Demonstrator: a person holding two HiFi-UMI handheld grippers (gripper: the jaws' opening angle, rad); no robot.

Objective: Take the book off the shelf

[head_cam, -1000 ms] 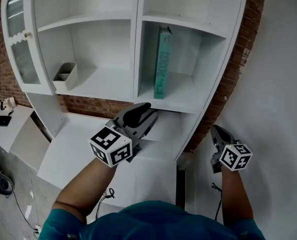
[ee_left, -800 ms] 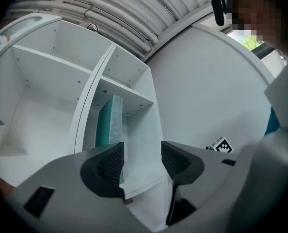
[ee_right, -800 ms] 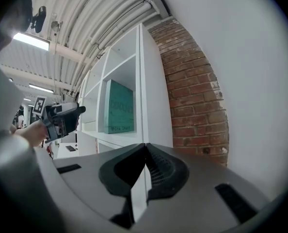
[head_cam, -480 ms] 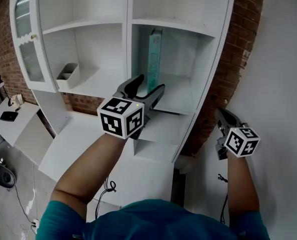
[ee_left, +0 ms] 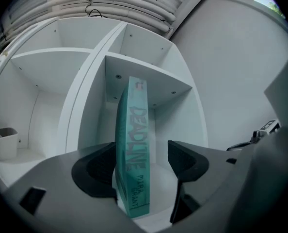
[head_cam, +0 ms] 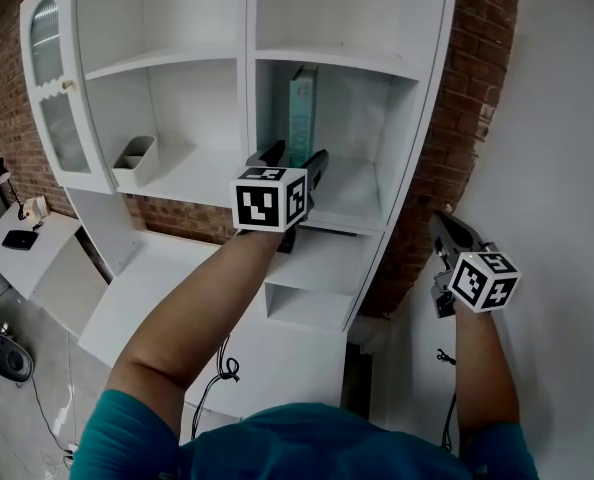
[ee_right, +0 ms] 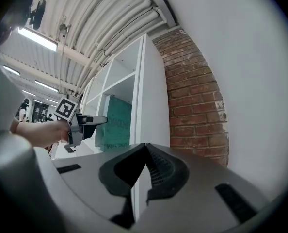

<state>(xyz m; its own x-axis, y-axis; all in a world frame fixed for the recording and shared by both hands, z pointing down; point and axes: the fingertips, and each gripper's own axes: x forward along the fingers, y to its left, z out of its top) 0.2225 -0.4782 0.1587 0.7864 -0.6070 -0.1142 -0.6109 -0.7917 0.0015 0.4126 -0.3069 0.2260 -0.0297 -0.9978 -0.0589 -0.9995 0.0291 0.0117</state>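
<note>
Teal book (ee_left: 134, 144) upright on the shelf (head_cam: 355, 194), lined up for the grasp
Left gripper (head_cam: 295, 156) fingers are opening wide astride its spine (not pressing yet); next, close and draw it out; right gripper (ee_right: 144, 152) fingers together, idle.

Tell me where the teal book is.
The teal book stands in the right middle compartment of the white shelf, centre of the head view, between the opening jaws of the left tool, not clamped.
</note>
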